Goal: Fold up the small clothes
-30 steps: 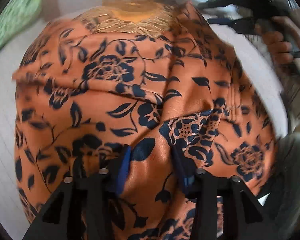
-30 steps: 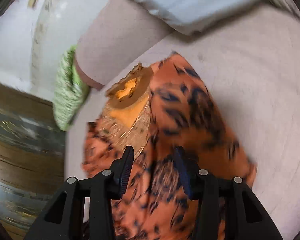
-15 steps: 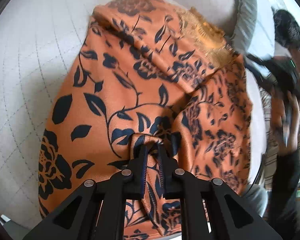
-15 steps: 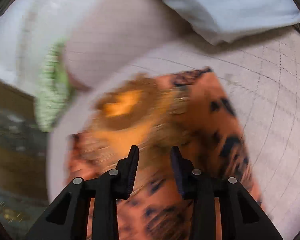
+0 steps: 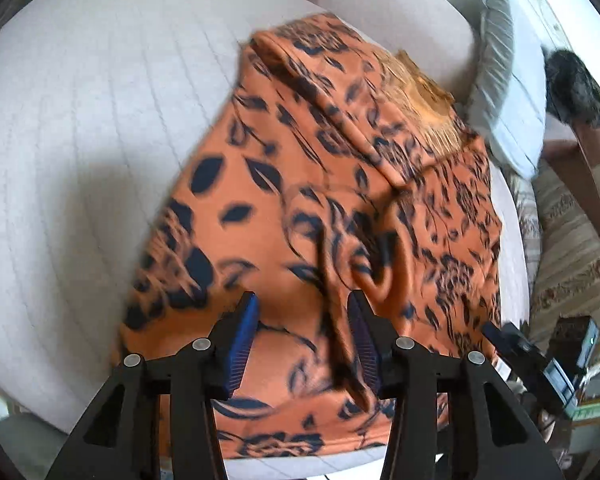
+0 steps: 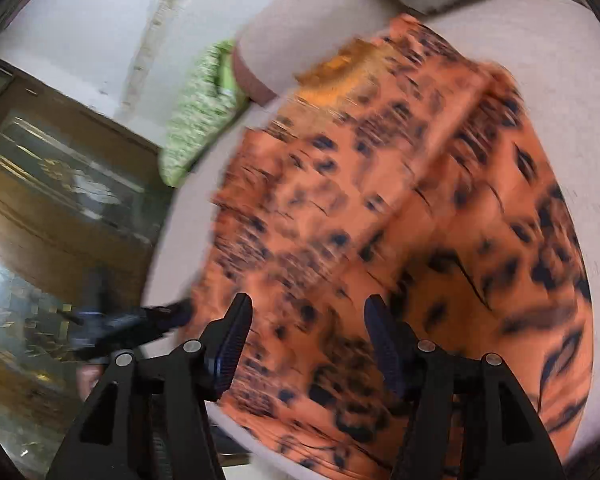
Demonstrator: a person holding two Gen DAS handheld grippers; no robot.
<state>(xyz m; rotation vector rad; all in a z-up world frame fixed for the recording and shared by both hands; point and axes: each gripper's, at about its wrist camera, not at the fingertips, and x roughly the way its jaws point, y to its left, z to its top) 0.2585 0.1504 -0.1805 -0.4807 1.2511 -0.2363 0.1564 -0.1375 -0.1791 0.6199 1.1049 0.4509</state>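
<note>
Left gripper [image 5: 302, 326] spread wide, nothing between its pads; one orange floral garment [image 5: 324, 216] lies directly under and ahead of it on the pale quilted surface [image 5: 92, 120]. Bare quilt to its left, wide room there. Garment's far edge, with a tan fringed collar [image 5: 424, 92], touches a beige cushion [image 5: 396, 12]; one grey pillow [image 5: 496, 64] lies to the right, near the cloth.

Right gripper [image 6: 308, 330] also spread, empty, over the same garment [image 6: 400, 220]. To its left the surface edge drops toward wood panelling [image 6: 60, 200]; one green cushion [image 6: 200, 116] ahead-left, just beside the cloth. Bare quilt [image 6: 572, 92] to the right. View blurred
</note>
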